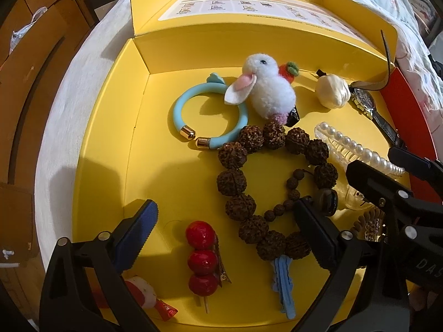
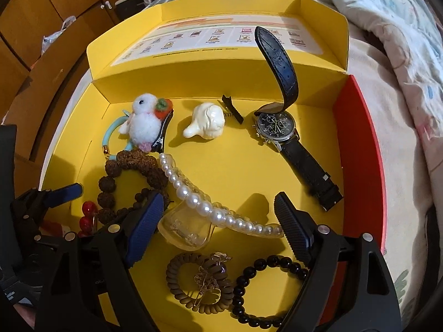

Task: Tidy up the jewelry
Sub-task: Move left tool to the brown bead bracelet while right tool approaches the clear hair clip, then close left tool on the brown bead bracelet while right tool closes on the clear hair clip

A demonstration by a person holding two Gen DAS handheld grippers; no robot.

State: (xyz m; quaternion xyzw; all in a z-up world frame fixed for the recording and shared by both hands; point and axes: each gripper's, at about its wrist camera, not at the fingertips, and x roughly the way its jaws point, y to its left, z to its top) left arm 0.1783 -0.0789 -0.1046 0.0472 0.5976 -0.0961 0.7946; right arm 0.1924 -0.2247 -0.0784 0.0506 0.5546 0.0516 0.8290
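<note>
In the left wrist view the left claw (image 1: 224,229) hides part of the brown bead bracelet (image 1: 243,149) and most of a white and red trinket (image 1: 144,293) at the lower edge; the right claw (image 1: 393,177) covers the end of the pearl hair clip (image 1: 357,146) and most of a brown coil (image 1: 368,218). In the right wrist view the red berry clip (image 2: 88,215) is mostly hidden behind the left claw (image 2: 55,193); the black bead bracelet (image 2: 265,265) passes behind the right claw (image 2: 218,221); the print inside the yellow box (image 2: 318,88) lid is too small to read.

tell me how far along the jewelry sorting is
Done: every visible piece sits in the yellow box. In hand: nothing; left gripper and right gripper hover with jaws open. Left: the brown bead bracelet and pearl clip still overlap.
</note>
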